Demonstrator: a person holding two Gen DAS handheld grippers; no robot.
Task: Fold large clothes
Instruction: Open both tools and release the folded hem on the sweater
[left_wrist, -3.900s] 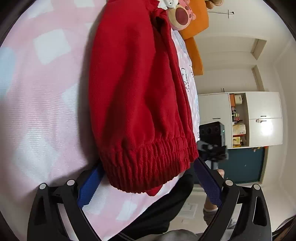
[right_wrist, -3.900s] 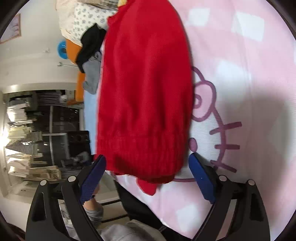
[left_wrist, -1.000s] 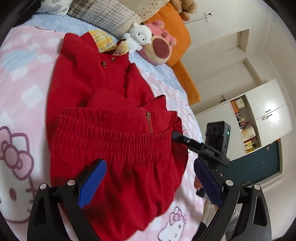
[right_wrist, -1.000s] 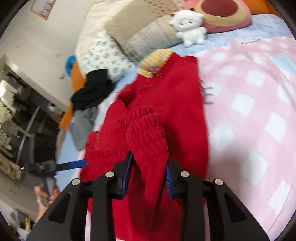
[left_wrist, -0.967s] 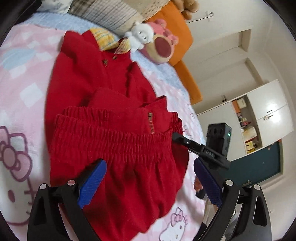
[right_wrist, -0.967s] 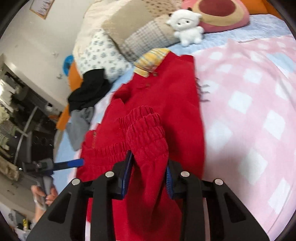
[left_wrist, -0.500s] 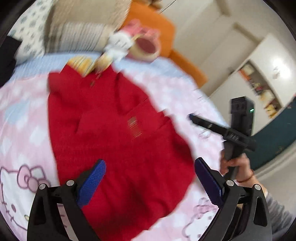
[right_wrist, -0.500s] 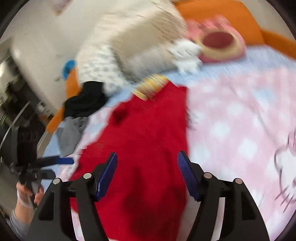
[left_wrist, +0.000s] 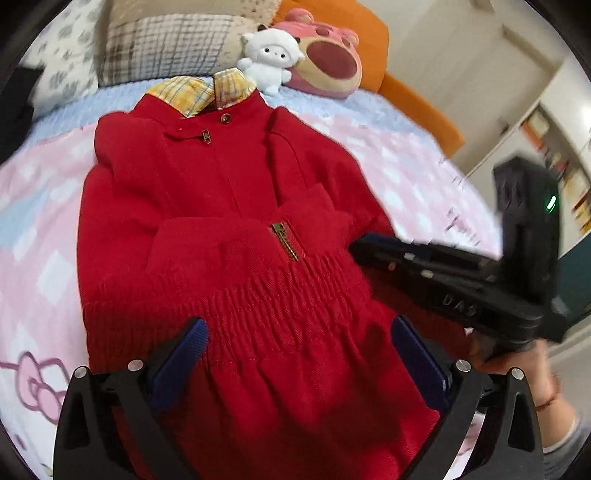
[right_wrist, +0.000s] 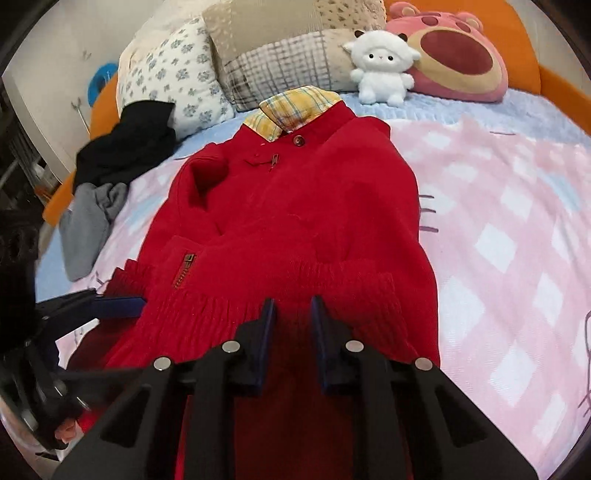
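Pink checkered blanket (right_wrist: 517, 236) with cartoon cat prints covers the bed, over a pale blue sheet (right_wrist: 461, 107). Up at 12 o'clock there's a pile of patterned pillows (right_wrist: 258, 48), a white plush lamb (right_wrist: 380, 66) and a pink bear cushion (right_wrist: 450, 48) against the orange headboard (left_wrist: 417, 99). Cream walls, white cabinets (left_wrist: 557, 122) at 3 o'clock in the left view.

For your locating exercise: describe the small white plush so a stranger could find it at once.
At the head of the bed, past the red jacket, pillows line up. The white plush sits upright just beyond the jacket's plaid collar, against a pink bear cushion: the only white, woolly toy.
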